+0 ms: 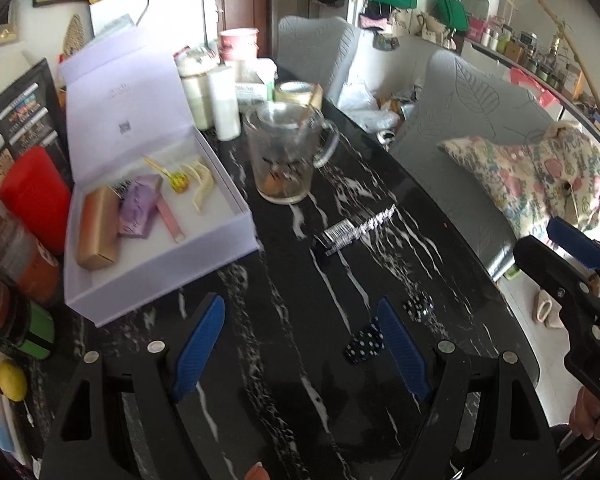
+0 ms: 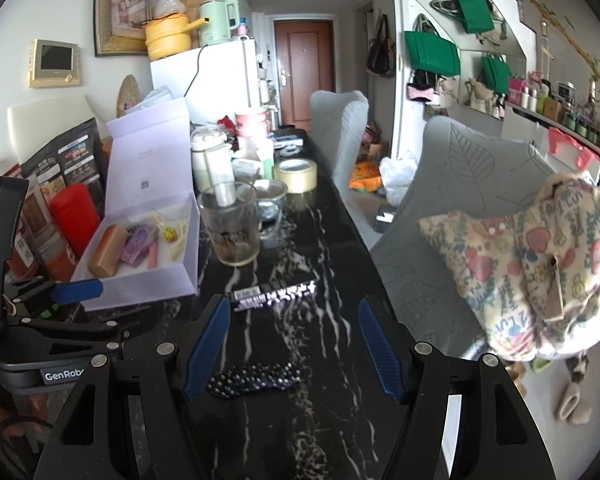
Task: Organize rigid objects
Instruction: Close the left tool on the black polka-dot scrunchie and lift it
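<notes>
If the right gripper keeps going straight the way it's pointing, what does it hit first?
Probably the black polka-dot item lying on the marble table, which sits low between the open jaws of the right gripper. Depth is unclear; it might meet bare tabletop just beyond.

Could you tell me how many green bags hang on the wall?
3 show in the right wrist view: one topmost green fabric tote bag, one lower left, one lower right by the shelf. Others may be hidden.
</notes>
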The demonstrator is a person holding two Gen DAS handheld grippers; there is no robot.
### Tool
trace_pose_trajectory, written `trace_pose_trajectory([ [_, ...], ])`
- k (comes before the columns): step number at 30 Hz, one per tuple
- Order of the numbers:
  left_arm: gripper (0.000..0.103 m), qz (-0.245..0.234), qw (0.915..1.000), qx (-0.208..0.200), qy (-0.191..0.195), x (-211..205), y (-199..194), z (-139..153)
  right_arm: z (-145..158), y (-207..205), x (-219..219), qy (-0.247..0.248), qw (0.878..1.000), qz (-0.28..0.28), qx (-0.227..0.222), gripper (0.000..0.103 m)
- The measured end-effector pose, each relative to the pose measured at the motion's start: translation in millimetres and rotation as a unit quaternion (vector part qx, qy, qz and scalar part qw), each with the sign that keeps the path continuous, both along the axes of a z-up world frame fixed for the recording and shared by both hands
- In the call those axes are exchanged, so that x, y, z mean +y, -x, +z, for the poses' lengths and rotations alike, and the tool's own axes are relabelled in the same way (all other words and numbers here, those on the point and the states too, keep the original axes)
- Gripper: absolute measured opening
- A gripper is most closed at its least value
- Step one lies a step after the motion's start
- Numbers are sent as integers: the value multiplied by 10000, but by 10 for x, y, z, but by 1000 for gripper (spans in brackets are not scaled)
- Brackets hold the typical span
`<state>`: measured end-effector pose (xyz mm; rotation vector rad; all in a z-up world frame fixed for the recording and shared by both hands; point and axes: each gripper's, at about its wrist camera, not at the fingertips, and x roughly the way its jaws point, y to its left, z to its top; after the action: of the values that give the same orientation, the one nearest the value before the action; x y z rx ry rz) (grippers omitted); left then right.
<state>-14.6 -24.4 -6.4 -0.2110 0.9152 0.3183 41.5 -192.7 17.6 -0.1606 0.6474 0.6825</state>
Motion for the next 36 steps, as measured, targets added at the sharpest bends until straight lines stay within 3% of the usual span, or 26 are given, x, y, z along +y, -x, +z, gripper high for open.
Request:
trace_pose_trajectory([
  [6, 79, 171, 9994, 288, -27, -152, -61, -271, -224, -113, -135, 90, 9998, 11, 195, 68],
  [20, 79, 882, 9941, 9, 633, -323, -142, -567, -551, -494, -458, -27, 9982, -28, 592, 68],
  [24, 79, 813, 9930, 29, 858, -383, -238, -618, -632, -595, -507, -56, 9975, -51, 705, 68],
  [36, 79, 686, 9916, 323, 1052, -548, -492, -871, -768, -811, -598, -70, 9955, -245, 910, 68],
])
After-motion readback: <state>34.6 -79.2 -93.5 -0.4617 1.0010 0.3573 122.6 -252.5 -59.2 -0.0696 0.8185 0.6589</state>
